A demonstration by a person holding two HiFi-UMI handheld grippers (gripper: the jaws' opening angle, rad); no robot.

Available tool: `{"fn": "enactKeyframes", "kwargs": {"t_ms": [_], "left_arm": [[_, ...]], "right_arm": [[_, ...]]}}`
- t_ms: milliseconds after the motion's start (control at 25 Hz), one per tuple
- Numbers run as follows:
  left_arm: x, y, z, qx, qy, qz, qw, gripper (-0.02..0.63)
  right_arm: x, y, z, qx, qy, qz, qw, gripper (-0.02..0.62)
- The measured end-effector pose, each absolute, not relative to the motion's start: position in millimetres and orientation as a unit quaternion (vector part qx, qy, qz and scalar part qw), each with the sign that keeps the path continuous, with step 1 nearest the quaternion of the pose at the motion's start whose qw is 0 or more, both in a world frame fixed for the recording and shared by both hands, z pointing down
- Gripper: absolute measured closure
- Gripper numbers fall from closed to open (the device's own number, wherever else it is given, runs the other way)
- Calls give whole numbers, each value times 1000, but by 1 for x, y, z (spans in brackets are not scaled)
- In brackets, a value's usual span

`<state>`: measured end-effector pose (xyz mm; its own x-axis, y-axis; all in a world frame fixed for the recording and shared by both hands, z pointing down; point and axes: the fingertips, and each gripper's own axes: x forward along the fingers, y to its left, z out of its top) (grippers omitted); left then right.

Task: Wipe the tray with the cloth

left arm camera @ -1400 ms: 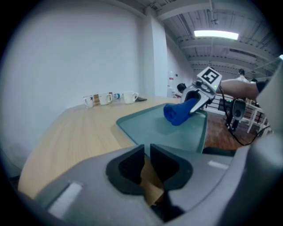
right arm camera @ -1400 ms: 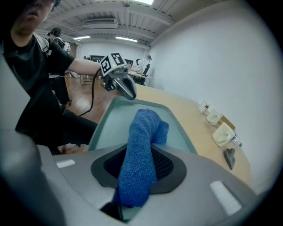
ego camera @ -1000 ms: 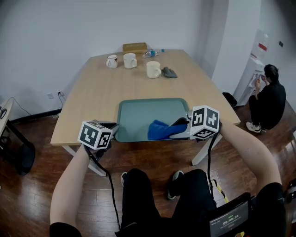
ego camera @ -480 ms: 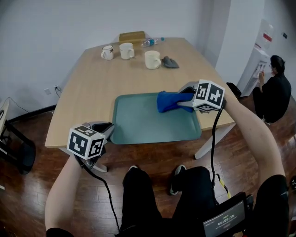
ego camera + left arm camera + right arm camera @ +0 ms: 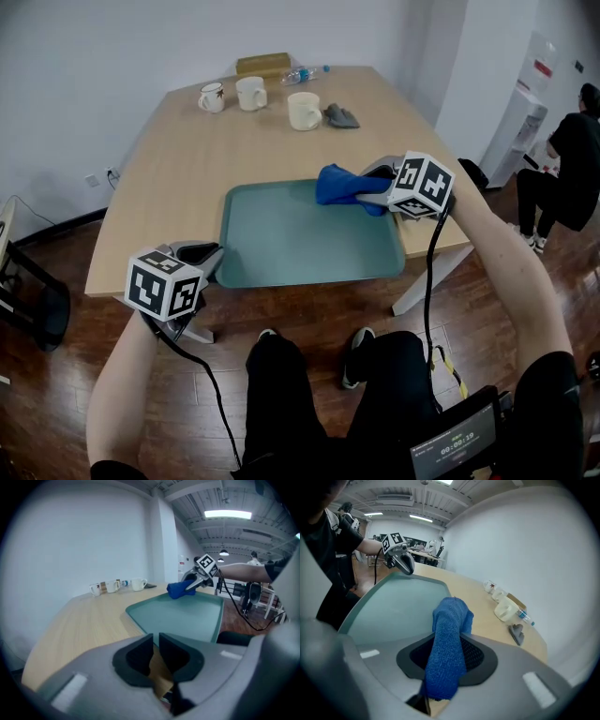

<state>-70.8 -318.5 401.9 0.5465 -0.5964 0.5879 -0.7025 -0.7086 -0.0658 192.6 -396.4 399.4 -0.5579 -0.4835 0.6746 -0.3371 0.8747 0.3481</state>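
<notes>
Right gripper [image 5: 364,191] pinching blue cloth [image 5: 337,184], bunched up at far right corner of teal tray [image 5: 300,246]. Jaw tips buried in fabric; whether cloth touches tray floor hard to judge. Left gripper [image 5: 210,257] at tray's near left corner, jaws pressed together, nothing between them; touching rim or not, cannot tell. Tray sits at near edge of tabletop [image 5: 178,178]. Along far edge: three mugs [image 5: 250,93], bottle [image 5: 305,72], box [image 5: 262,64], small grey lump [image 5: 341,116] too small to identify. Bystander [image 5: 577,159] at right, cut off by frame.
</notes>
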Motion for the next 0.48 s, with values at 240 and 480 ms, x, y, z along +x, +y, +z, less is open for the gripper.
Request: {"fn": "enactKeyframes", "kwargs": {"t_ms": [240, 480], "left_arm": [[-71, -318, 405, 872, -376, 301, 86, 564], [-71, -318, 406, 871, -379, 302, 84, 565]], "right_arm": [[177, -329, 404, 187, -888, -89, 411, 483], [156, -264, 405, 140, -894, -104, 412, 483]]}}
